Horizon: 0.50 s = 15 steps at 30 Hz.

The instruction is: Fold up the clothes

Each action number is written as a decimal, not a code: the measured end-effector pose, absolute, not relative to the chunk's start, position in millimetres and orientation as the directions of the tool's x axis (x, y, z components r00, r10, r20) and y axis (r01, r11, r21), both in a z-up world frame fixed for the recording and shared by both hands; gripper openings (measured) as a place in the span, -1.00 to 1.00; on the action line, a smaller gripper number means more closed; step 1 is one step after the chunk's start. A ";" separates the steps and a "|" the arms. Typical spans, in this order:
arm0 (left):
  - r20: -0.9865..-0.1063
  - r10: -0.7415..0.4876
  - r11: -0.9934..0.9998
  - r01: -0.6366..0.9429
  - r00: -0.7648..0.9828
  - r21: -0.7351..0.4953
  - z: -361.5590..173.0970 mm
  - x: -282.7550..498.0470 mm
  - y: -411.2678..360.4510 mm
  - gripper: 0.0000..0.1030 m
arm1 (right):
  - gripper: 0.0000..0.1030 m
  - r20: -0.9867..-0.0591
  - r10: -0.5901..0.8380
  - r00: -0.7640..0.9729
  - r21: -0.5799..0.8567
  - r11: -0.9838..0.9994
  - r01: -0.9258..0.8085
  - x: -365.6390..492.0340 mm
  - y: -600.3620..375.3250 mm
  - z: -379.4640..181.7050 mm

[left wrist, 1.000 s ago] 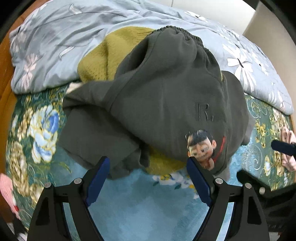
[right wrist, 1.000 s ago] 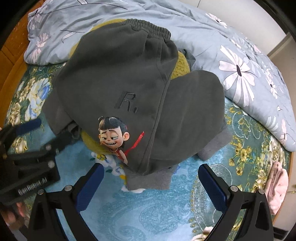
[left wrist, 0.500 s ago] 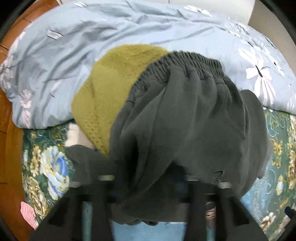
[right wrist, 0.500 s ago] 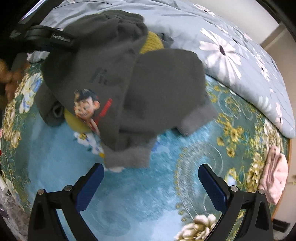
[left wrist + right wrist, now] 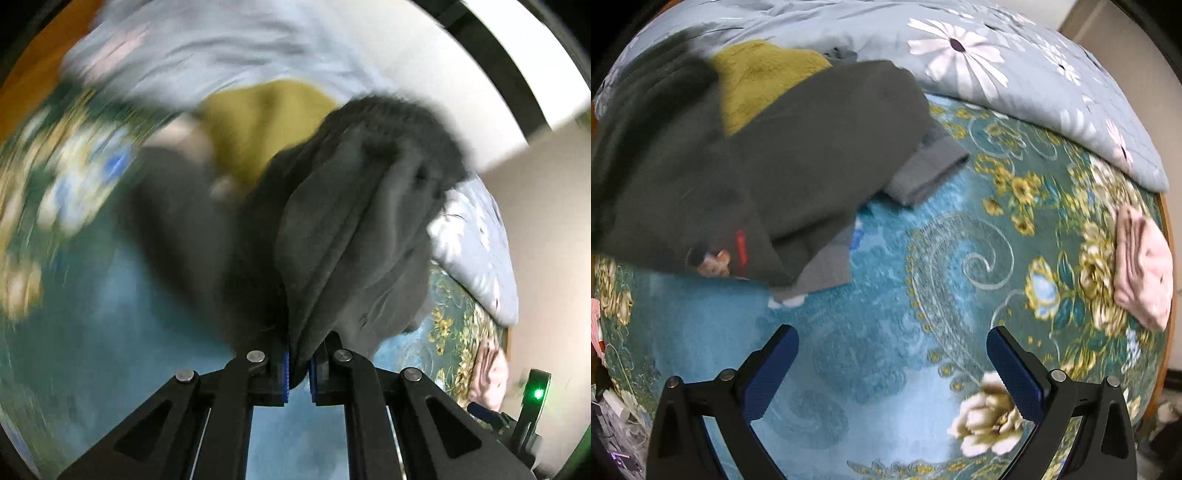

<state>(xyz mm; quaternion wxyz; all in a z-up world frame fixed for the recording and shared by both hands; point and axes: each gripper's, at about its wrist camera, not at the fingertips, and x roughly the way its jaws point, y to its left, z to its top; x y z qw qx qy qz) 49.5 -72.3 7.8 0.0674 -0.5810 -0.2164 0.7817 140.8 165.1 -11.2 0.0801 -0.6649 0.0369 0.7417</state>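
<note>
Dark grey pants (image 5: 354, 229) with an elastic waistband and a cartoon-face print (image 5: 709, 260) lie in a heap on the teal floral bed cover (image 5: 923, 277). My left gripper (image 5: 298, 363) is shut on a fold of the grey pants and lifts it; the view is blurred. My right gripper (image 5: 892, 365) is open and empty above the bed cover, in front of and to the right of the pants (image 5: 798, 147). An olive knit sweater (image 5: 258, 125) lies under the pants and shows in the right wrist view (image 5: 761, 77).
A pale blue quilt with white flowers (image 5: 997, 62) lies along the back of the bed. A folded pink garment (image 5: 1141, 266) sits at the bed's right edge. A wooden bed frame (image 5: 33, 70) borders the left. The right gripper's body with a green light (image 5: 535, 393) shows at lower right.
My left gripper went from open in front of the pants to shut on a fold of them, and lifts it. My right gripper moved right and back from the heap, still open.
</note>
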 end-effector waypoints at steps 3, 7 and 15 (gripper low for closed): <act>-0.926 0.313 -0.886 0.286 -0.213 -0.365 -23.2 81.7 -92.3 -0.86 | 1.00 -0.995 0.062 -0.076 -0.048 -0.983 -0.176 156.3 164.4 -16.5; -0.955 0.256 -0.861 0.413 -0.151 -0.296 -48.9 108.6 -113.3 -0.86 | 1.00 -0.998 0.055 -0.043 -0.049 -0.990 -0.134 175.1 151.5 -23.6; -0.921 0.370 -0.711 0.601 -0.120 -0.364 -20.7 112.0 -125.1 -0.49 | 1.00 -0.998 0.054 -0.016 -0.053 -0.996 -0.076 178.5 128.3 -39.3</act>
